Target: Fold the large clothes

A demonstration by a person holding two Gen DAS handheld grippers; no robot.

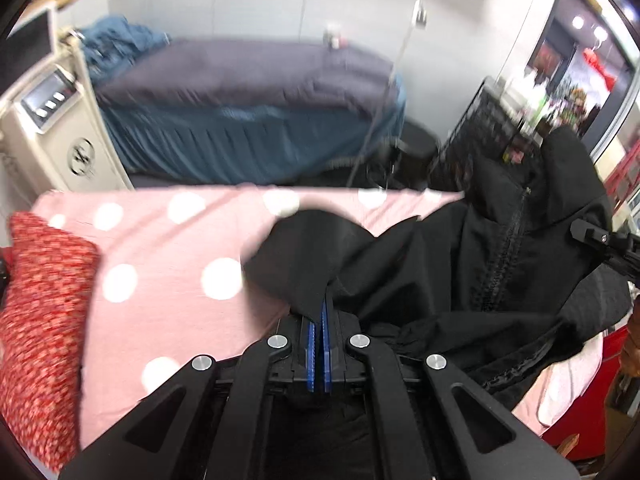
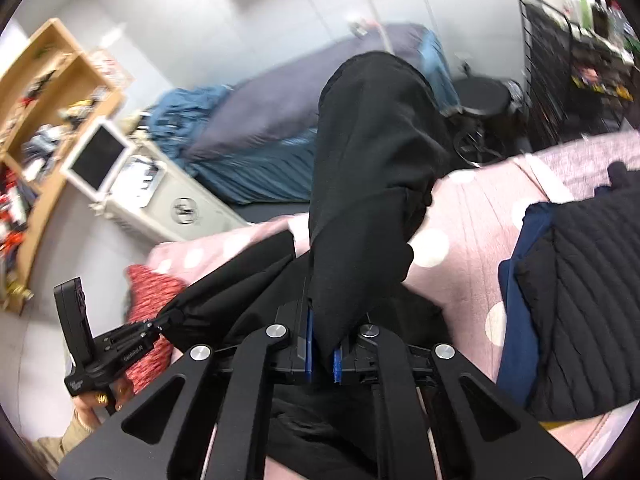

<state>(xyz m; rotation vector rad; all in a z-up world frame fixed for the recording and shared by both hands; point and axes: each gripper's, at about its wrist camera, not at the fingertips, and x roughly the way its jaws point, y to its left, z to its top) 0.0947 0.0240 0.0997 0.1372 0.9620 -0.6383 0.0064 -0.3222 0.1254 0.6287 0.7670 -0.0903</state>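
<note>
A black zip-up jacket (image 1: 460, 264) hangs between both grippers above a pink bed cover with white dots (image 1: 160, 248). My left gripper (image 1: 320, 320) is shut on a fold of the jacket, its blue pads pressed together. The right gripper's body shows at the right edge (image 1: 600, 240). In the right wrist view my right gripper (image 2: 322, 344) is shut on another part of the black jacket (image 2: 372, 152), which rises in front of the camera. The left gripper's body shows at lower left (image 2: 92, 344). The pink cover (image 2: 460, 216) lies below.
A red patterned cushion (image 1: 44, 304) lies at the left of the pink cover. A dark quilted garment over a navy one (image 2: 580, 304) lies at the right. Beyond stand a second bed with grey and blue covers (image 1: 248, 112), a beige machine (image 1: 52, 128), a black stool (image 2: 480, 96) and wire shelving (image 2: 572, 68).
</note>
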